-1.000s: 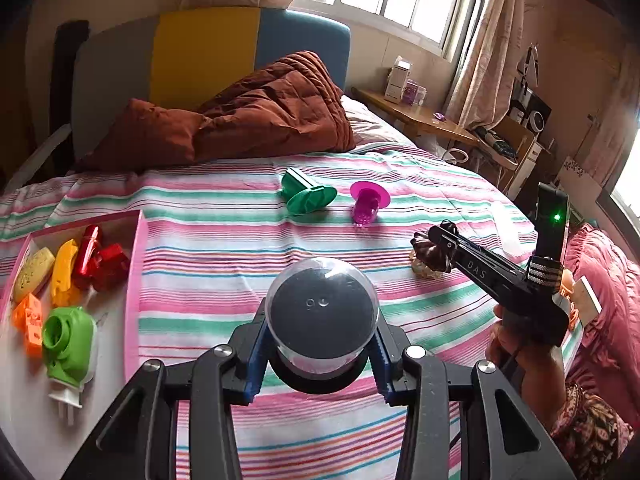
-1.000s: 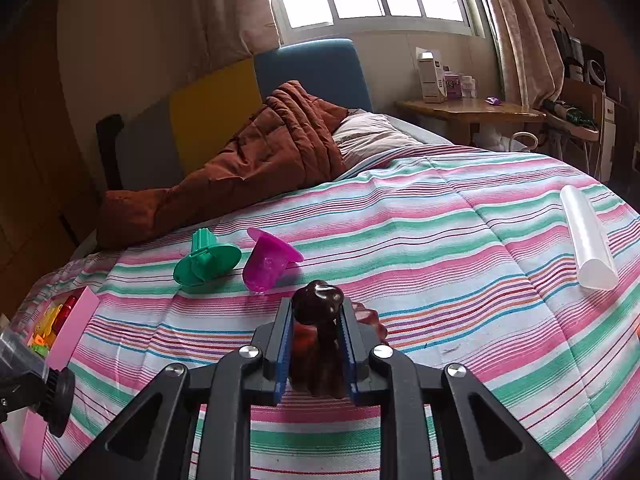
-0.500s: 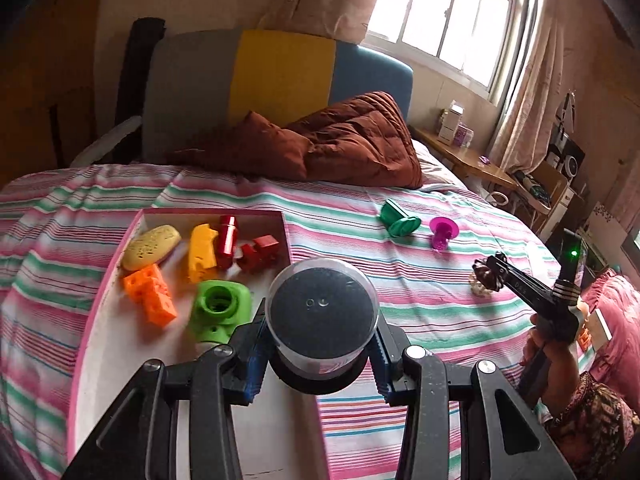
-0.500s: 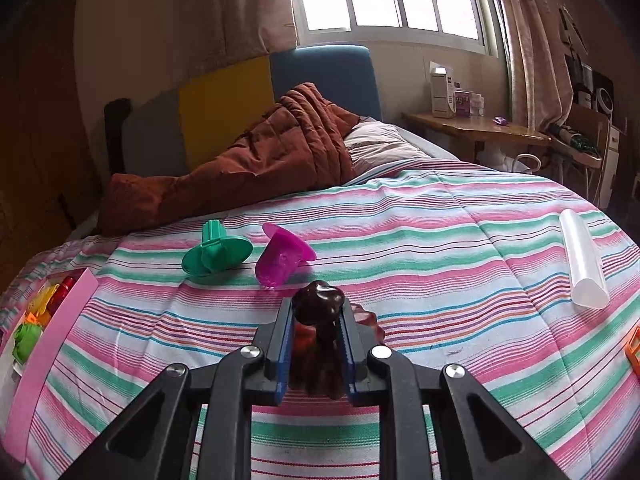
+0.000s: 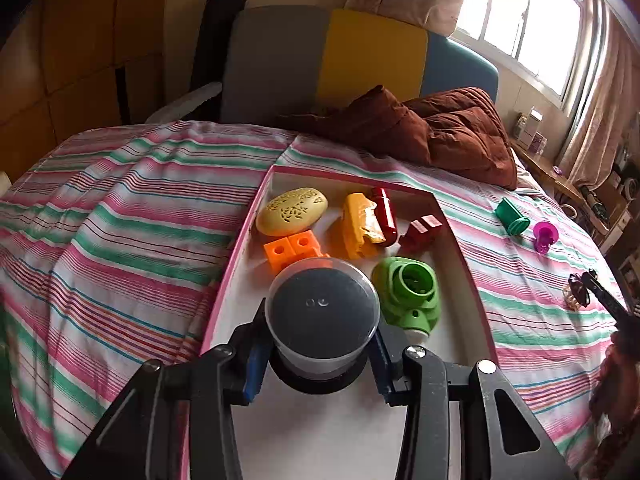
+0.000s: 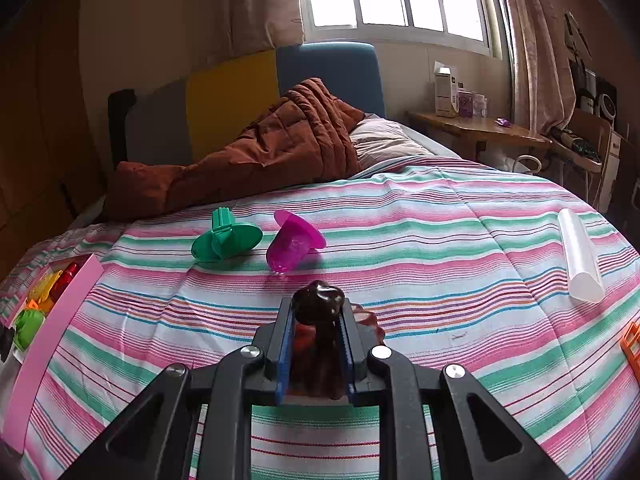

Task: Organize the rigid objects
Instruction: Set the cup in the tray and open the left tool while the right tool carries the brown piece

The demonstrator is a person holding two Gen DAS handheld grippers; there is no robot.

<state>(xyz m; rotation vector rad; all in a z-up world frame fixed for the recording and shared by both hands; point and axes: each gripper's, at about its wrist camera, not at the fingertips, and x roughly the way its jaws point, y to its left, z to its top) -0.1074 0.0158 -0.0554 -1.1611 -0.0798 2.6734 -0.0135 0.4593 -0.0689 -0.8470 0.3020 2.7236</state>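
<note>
Over the near, bare floor of the pink-rimmed tray (image 5: pixel 236 256), at six o'clock in the left wrist view: left gripper (image 5: pixel 320 354) pinching a clear-lidded black jar (image 5: pixel 322 312) by its sides, pads pressed to the wall, jaws part-spread to its girth. Best to set down on the empty white patch at six, short of the orange block (image 5: pixel 294 250) at twelve and the green piece (image 5: pixel 408 292) at two; lower flat, release only once the base rests. Beyond, on the striped bedspread (image 6: pixel 440 240): right gripper (image 6: pixel 316 344) squeezed nearly together on a dark brown figurine (image 6: pixel 318 300), low over the cloth. Green cup (image 6: pixel 224 236) at eleven and magenta cup (image 6: pixel 294 242) at twelve, both toppled, not yet collected.
</note>
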